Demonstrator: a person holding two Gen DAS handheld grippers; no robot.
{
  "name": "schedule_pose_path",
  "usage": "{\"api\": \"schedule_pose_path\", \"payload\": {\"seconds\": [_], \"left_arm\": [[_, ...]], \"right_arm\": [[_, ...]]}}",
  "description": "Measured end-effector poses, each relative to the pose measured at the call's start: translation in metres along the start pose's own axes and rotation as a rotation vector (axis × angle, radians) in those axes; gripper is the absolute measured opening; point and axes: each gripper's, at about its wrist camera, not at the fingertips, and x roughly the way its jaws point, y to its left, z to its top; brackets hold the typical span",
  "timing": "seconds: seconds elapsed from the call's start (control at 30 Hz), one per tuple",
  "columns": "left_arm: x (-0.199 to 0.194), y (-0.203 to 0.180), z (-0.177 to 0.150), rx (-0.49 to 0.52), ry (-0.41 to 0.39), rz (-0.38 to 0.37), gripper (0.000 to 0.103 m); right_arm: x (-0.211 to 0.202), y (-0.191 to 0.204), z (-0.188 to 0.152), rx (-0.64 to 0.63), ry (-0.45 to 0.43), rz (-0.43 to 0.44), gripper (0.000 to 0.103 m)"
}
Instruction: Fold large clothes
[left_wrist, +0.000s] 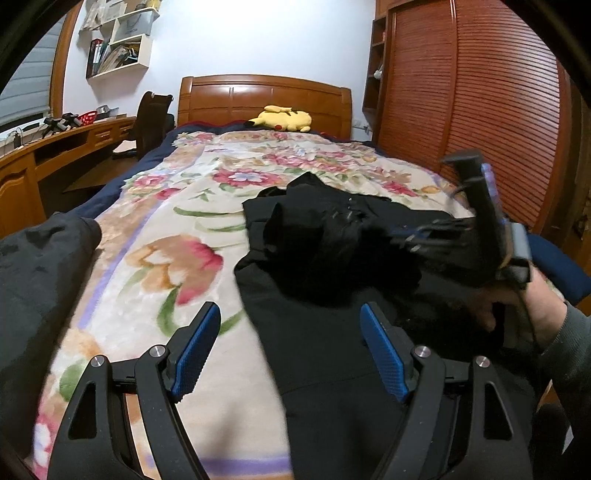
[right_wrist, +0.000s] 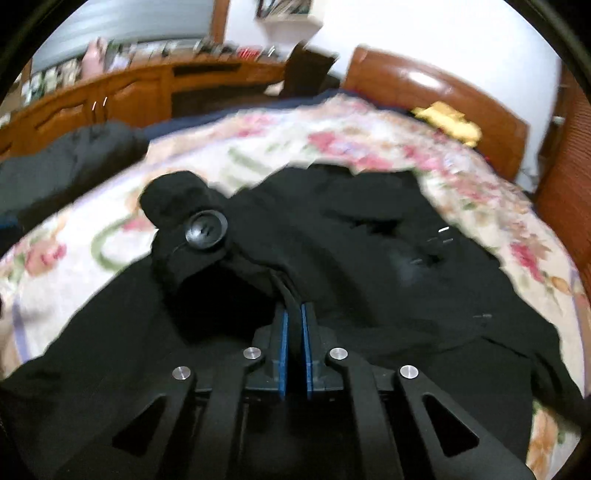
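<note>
Left wrist: black coat (left_wrist: 332, 332) lying on bed (left_wrist: 155, 229), long axis running toward the headboard; left tongs (left_wrist: 290, 350) wide, empty, above its near edge. Right wrist: right tongs (right_wrist: 294, 332) pinched narrow on a coat fold, seemingly beside a button (right_wrist: 205, 230).

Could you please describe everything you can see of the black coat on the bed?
The black coat lies crumpled on the flowered blanket, dark matte cloth with rumpled folds. A large black button sits on a raised fold. The right tongs are shut on a fold; the left tongs stand open above it.
</note>
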Motion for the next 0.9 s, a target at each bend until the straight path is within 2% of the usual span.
{"api": "schedule_pose_path", "payload": {"seconds": [0.13, 0.23, 0.37, 0.53, 0.6, 0.67, 0.7, 0.77, 0.9], "left_arm": [[0.002, -0.014, 0.003, 0.004, -0.009, -0.028, 0.079], [0.001, -0.028, 0.005, 0.029, -0.018, -0.049, 0.079], [0.002, -0.044, 0.006, 0.047, -0.02, -0.071, 0.079], [0.005, -0.059, 0.007, 0.064, -0.015, -0.086, 0.079], [0.006, -0.063, 0.008, 0.069, -0.013, -0.085, 0.079], [0.006, -0.066, 0.009, 0.067, -0.012, -0.083, 0.079], [0.006, -0.067, 0.01, 0.067, -0.013, -0.083, 0.079], [0.005, -0.067, 0.007, 0.072, -0.015, -0.078, 0.079], [0.006, -0.066, 0.005, 0.068, -0.007, -0.075, 0.079]], "right_arm": [[-0.05, -0.037, -0.011, 0.145, -0.14, -0.038, 0.005], [-0.082, -0.061, -0.031, 0.242, -0.2, -0.088, 0.005], [-0.097, -0.077, -0.056, 0.275, -0.193, -0.174, 0.005], [-0.095, -0.08, -0.077, 0.33, -0.09, -0.18, 0.005], [-0.096, -0.081, -0.079, 0.333, -0.049, -0.169, 0.012], [-0.099, -0.081, -0.077, 0.325, -0.01, -0.189, 0.029], [-0.099, -0.085, -0.072, 0.321, 0.003, -0.194, 0.033], [-0.108, -0.085, -0.074, 0.313, 0.013, -0.179, 0.054], [-0.138, -0.078, -0.079, 0.29, -0.012, -0.215, 0.054]]}}
